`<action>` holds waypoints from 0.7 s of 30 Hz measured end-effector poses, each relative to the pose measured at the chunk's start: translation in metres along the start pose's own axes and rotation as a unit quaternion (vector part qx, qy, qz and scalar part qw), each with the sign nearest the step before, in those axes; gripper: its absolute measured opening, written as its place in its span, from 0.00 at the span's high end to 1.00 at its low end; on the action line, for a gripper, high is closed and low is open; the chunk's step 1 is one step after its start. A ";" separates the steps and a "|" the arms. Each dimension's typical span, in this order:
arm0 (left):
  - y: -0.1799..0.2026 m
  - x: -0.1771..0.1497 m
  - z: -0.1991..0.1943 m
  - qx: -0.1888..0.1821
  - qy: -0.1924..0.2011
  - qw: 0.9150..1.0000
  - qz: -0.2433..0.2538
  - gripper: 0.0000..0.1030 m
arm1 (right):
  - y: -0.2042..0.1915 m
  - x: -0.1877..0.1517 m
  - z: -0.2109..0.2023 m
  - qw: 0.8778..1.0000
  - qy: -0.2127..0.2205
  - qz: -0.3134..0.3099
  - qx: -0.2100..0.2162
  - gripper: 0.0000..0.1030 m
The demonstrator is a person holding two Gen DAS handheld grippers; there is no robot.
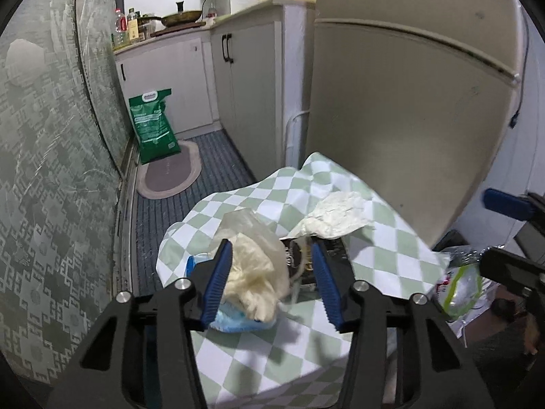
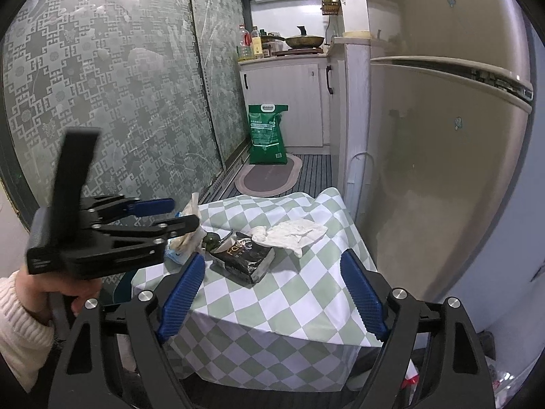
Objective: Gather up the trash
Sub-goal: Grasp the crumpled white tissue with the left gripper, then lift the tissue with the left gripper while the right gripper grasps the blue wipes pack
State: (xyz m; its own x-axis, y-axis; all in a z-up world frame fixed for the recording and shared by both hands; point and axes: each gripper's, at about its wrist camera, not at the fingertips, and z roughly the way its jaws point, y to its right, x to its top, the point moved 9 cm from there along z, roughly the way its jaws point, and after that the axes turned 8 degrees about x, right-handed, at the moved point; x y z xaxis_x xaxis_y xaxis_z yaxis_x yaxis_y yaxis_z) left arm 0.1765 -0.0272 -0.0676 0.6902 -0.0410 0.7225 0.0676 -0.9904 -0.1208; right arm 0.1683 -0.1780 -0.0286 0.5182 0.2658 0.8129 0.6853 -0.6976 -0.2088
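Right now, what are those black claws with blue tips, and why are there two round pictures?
Those claws are grabbing tools; a person holds one in each hand. Each has a camera with a very wide lens, so its picture looks round. One picture looks along the left gripper, the other along the right gripper, and there you also see the person's left hand holding its tool. Both point at a small table with a green-and-white checked cloth. On it lie trash: a crumpled cream plastic bag, a black box, a white tissue and something light blue. The left gripper is open around the plastic bag. The right gripper is open, holding nothing.
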 end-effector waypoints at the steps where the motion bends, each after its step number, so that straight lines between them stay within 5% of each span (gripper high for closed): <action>1: -0.001 -0.001 0.006 0.004 -0.008 1.000 0.001 0.52 | 0.000 -0.001 0.000 1.000 -0.001 0.000 0.001 0.20; 11: -0.001 -0.002 0.023 0.021 -0.025 0.999 0.004 0.87 | -0.004 -0.004 0.002 1.000 -0.008 -0.007 0.006 0.20; 21: -0.010 0.009 0.003 0.016 0.005 1.000 -0.012 0.93 | -0.009 -0.006 0.009 1.000 -0.016 -0.008 0.013 0.21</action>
State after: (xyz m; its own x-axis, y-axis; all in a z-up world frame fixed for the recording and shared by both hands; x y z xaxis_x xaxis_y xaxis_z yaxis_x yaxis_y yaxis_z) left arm 0.1837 -0.0174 -0.0621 0.6810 -0.0185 0.7321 0.1069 -0.9865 -0.1243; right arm 0.1638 -0.1668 -0.0363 0.5235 0.2981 0.7982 0.7061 -0.6761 -0.2105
